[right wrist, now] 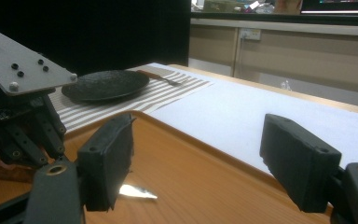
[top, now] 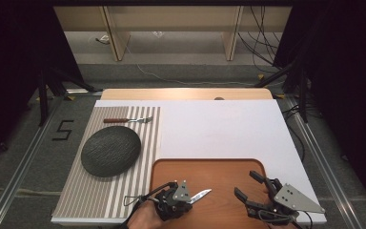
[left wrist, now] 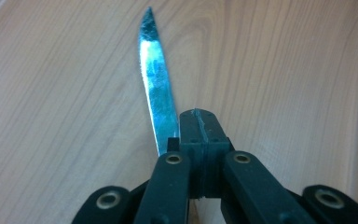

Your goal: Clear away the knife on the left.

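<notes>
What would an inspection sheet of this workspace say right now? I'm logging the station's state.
Surface: white table top, striped placemat at left, wooden tray at the near edge.
Job's things: knife over the tray, blade pointing right.
Clutter: dark plate and fork on the placemat.
Grippers: left gripper shut on the knife; right gripper open, holding nothing.
Cables: loose cables on the floor beyond the table.
Surroundings: wooden shelving, black curtains on both sides.
</notes>
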